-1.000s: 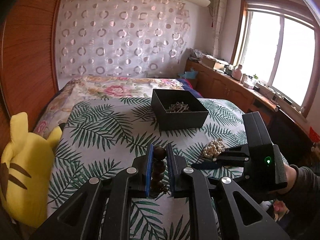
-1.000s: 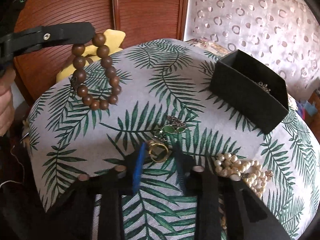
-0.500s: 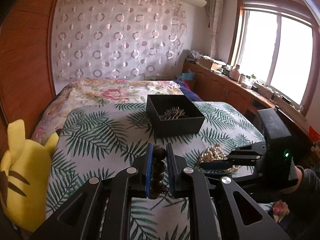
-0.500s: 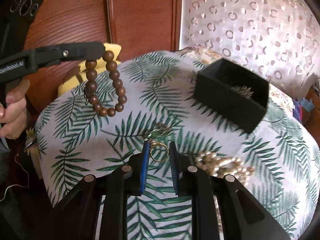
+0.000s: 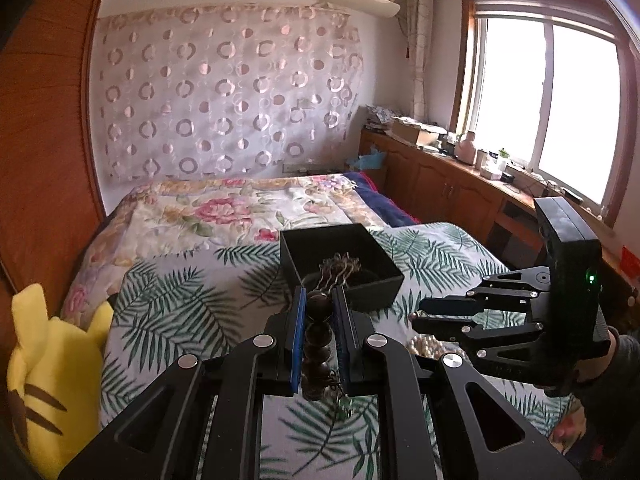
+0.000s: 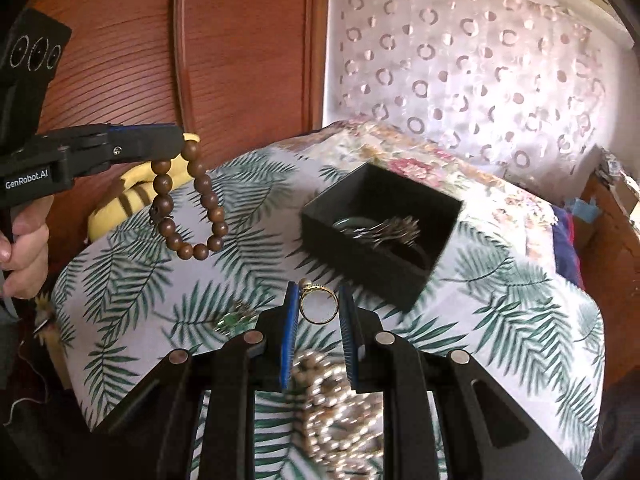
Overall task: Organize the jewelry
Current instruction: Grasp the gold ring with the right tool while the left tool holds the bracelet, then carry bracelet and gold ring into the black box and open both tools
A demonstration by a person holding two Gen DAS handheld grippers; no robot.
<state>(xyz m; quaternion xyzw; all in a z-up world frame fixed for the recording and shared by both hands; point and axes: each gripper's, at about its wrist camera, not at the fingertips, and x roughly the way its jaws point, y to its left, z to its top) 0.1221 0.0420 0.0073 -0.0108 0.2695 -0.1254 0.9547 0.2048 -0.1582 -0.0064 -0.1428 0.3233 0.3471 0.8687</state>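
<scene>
My left gripper [image 5: 319,300] is shut on a brown wooden bead bracelet [image 5: 318,334], which hangs from its fingers above the bed in the right wrist view [image 6: 190,204]. My right gripper [image 6: 319,300] is shut on a gold ring [image 6: 319,306] and holds it above the leaf-print cover; it shows at the right in the left wrist view [image 5: 420,318]. A black open box [image 6: 380,232] with metal jewelry inside sits beyond both grippers, also in the left wrist view [image 5: 340,264]. A pearl necklace [image 6: 332,404] lies under my right gripper.
A green-stone piece [image 6: 234,320] lies on the leaf-print bedcover [image 6: 500,320] left of my right gripper. A yellow plush toy [image 5: 52,368] sits at the bed's left edge by the wooden headboard [image 6: 240,60]. Cabinets run under the window [image 5: 440,184].
My right gripper shut on the gold ring and lifted it off the cover. Both grippers moved toward the black box; the bracelet stays held.
</scene>
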